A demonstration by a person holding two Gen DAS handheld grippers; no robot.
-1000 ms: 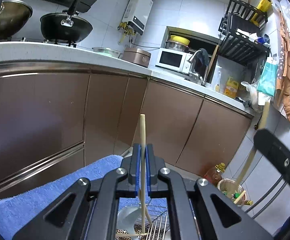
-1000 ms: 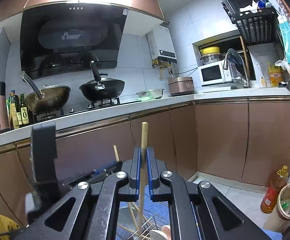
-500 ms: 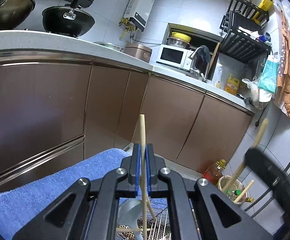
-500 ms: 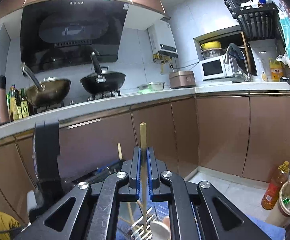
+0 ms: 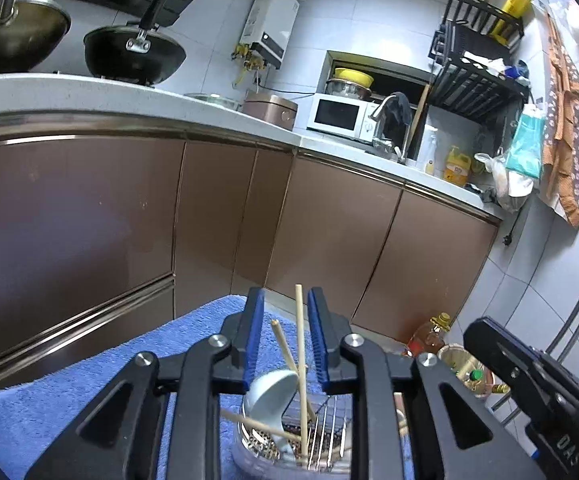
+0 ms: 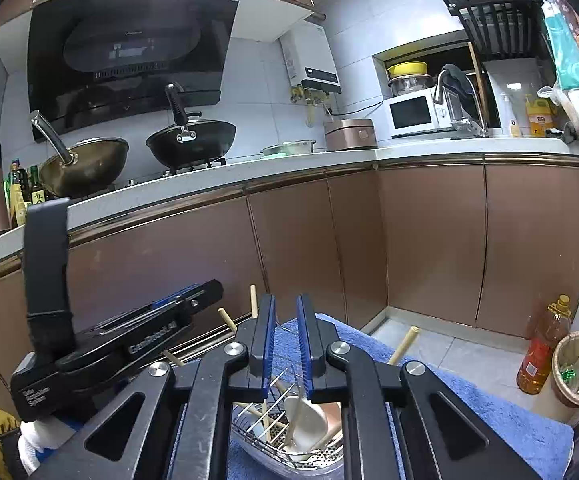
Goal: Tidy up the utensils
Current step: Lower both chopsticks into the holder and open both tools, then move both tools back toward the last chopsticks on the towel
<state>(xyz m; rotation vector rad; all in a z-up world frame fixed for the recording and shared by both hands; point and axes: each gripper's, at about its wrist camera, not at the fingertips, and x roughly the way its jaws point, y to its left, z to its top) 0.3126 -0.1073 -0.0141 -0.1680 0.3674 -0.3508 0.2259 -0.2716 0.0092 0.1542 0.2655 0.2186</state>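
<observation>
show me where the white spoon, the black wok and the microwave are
white spoon [image 5: 270, 390]: left wrist view, on its bowl.
black wok [image 6: 193, 142]: right wrist view, on its outer side.
microwave [image 6: 411, 114]: right wrist view, on its door window.

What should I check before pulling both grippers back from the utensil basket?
1. Left gripper released: ok; jaws have just been opening, chopstick stands loose between them.
2. Right gripper empty: ok; jaws slightly apart, nothing between.
3. Chopsticks seated in basket: ok, leaning beside the white spoon.
4. Left retreat path clear: not ok; chopstick top sits between the jaws.
5. Utensils remaining on blue towel: cannot tell.
</observation>
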